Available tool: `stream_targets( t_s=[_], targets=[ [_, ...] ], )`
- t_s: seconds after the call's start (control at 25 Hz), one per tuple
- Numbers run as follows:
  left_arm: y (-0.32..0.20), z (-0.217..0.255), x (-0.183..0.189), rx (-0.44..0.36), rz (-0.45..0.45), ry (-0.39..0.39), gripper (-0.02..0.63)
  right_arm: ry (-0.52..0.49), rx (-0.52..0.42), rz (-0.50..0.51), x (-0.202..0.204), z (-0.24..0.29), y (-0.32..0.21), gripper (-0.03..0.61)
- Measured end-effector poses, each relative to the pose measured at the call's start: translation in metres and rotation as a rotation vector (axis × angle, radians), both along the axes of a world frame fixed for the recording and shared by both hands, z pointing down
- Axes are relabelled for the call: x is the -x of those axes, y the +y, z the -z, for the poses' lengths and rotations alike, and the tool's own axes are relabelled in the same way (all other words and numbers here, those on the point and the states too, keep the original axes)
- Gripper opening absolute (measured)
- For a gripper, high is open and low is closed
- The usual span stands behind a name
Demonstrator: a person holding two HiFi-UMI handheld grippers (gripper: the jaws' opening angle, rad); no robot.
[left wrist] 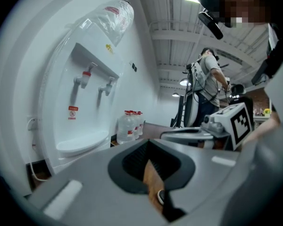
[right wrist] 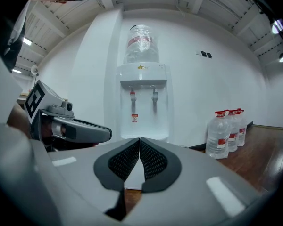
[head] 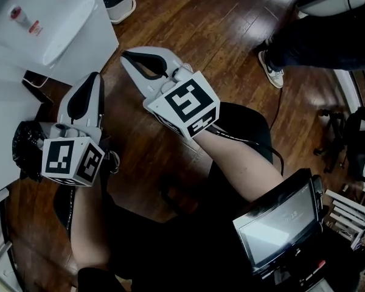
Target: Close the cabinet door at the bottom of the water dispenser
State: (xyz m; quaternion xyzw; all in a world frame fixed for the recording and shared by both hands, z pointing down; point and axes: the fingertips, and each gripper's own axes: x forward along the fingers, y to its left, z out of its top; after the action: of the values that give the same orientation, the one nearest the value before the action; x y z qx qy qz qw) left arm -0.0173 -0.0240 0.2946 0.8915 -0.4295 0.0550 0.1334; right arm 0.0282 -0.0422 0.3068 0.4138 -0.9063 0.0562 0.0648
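left hand-held gripper point(head: 96, 76) closed, empty, right hand-held gripper point(head: 126, 55) closed, empty

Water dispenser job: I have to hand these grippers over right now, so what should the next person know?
Left gripper: shut, empty, close to the water dispenser.
Right gripper: shut, empty, pointing at the dispenser's front.
No contact with the dispenser shows.
The cabinet door at the bottom is hidden behind the jaws in both gripper views, so I cannot tell its state.
Done: nothing confirmed.
Left: find the door and, if it stands open, push it closed.
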Motion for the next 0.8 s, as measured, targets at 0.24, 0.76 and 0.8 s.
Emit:
stream_targets(
  t_s=[0.24,0.76,0.8],
  targets=[
    [0.001,-0.003,-0.002,-0.009,-0.007,0.003,0.018,0.017,-0.010,0.014,0.003,-0.001,0.003,0.001],
    [0.003,-0.009,-0.008,-0.019,-0.017,0.019,0.018,0.018,0.000,0.028,0.001,-0.003,0.007,0.000],
    [0.003,-0.009,-0.007,-0.022,-0.018,0.017,0.018,0.018,0.001,0.028,0.003,-0.003,0.006,0.000]
  ],
)
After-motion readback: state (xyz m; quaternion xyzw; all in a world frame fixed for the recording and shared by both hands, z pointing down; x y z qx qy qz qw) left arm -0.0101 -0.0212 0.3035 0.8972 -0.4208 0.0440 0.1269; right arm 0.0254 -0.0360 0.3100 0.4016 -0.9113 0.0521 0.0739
